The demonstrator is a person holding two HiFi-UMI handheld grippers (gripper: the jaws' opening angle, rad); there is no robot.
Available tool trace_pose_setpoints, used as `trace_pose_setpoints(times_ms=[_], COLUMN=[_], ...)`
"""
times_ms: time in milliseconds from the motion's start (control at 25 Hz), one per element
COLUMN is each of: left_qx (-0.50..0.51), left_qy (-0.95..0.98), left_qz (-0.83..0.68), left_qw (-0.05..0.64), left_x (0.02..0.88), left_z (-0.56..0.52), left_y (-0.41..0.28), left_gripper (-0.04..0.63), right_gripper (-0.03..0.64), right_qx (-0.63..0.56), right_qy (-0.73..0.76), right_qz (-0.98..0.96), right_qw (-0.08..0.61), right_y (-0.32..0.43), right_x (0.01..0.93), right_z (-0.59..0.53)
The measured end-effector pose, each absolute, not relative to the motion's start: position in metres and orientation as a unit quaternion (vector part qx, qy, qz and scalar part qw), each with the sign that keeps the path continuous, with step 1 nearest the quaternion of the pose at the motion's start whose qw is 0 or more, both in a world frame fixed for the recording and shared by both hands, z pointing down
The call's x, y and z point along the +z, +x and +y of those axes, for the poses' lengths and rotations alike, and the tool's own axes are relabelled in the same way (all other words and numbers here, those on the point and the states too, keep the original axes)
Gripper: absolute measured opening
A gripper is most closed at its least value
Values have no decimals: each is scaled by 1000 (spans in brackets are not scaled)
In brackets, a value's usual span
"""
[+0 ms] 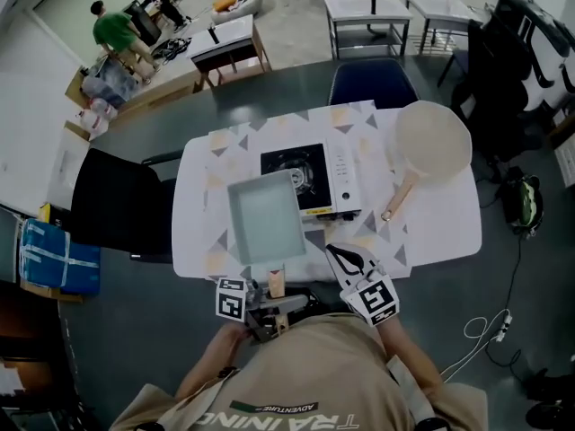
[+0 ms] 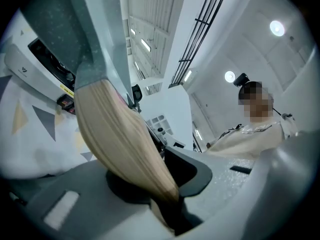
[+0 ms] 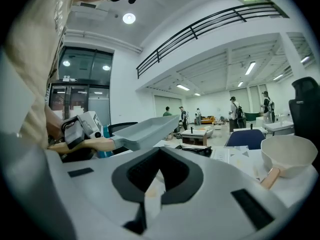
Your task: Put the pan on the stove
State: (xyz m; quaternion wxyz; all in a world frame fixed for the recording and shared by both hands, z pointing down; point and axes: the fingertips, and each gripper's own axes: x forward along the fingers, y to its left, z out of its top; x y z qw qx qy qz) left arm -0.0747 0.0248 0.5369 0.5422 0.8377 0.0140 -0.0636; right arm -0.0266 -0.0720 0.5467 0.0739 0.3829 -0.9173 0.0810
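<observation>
In the head view, my left gripper (image 1: 272,302) holds the square pan (image 1: 263,216) by its wooden handle (image 1: 276,281). The pan hangs over the table (image 1: 440,227), overlapping the near left part of the stove (image 1: 328,180). In the left gripper view, the jaws are clamped on the handle (image 2: 125,144). In the right gripper view, the right gripper (image 3: 150,189) has its jaws together with nothing between them. Procedure: carry the pan away and right until it is centred on the burner, hold it level, lower it onto the supports, then release.
</observation>
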Motion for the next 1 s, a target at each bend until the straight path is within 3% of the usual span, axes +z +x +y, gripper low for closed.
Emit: trace_pose_setpoints(times_ms=[480,1000], left_qx=[-43,-52], left_qy=[819,808], left_qz=[60,25], left_qw=[568,587], left_x=[553,564], left_z=[-5,-65], left_y=[-100,-79], left_gripper=[80,81], right_gripper=[-2,-2], right_qx=[111,111], right_qy=[468,447], right_qz=[-872,-884], right_qw=[93,74], right_y=[-25,-3], right_x=[567,572], right_z=[-72,-142])
